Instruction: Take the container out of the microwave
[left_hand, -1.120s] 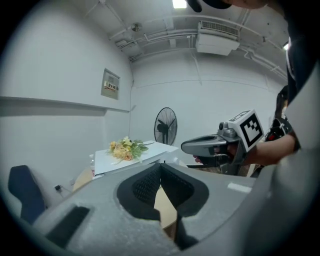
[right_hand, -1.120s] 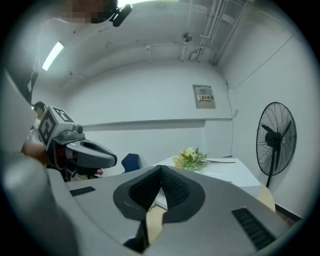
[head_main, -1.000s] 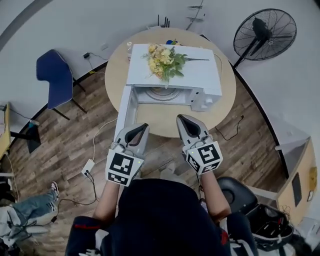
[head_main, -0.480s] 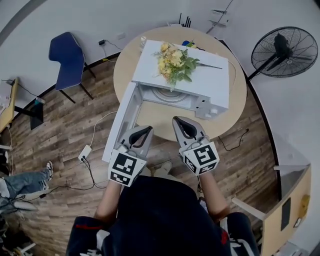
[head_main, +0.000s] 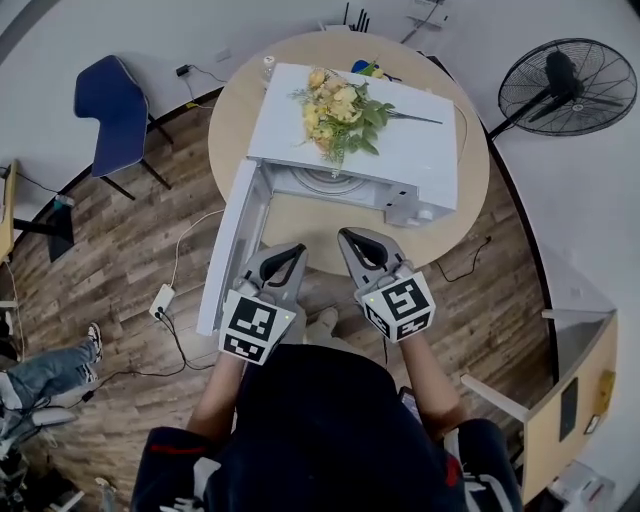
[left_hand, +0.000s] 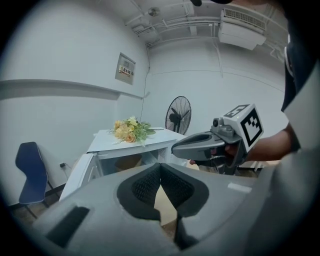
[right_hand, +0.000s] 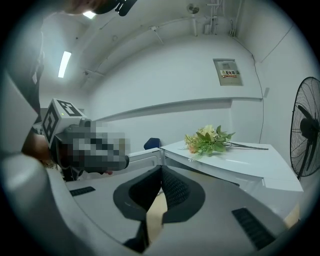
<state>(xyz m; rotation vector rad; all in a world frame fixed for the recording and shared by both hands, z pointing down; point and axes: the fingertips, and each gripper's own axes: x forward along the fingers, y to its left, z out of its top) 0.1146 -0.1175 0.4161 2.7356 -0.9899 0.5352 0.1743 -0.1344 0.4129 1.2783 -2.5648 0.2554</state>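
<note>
L gripper (head_main: 288, 256): jaws pressed together, nothing btwn them. Held near the front edge of the table (head_main: 330, 228), nose aimed at the oven mouth. Looks like lining up, not grabbing yet.
Door (head_main: 228, 250): swung fully out to the left, just beside L gripper. That leaves the mouth free for a straight reach.
Microwave (head_main: 400, 150): sits on the round table, mouth facing the person, so both tools can go in from the front.
Container: not lifted out. Head view shows only a round glass plate (head_main: 325, 182) on the oven floor. L gripper view shows a brownish shape (left_hand: 127, 162) inside, prob. the container, can't be sure.
Flowers (head_main: 340, 115): lying flat on the oven roof, clear of the mouth. Could slide if the box gets knocked.
R gripper (head_main: 355, 242): also closed tight and empty, alongside L gripper w/ a gap btwn, pointing the same way.
Next, my guess: at least one pair of jaws must open before anything can be gripped.
</note>
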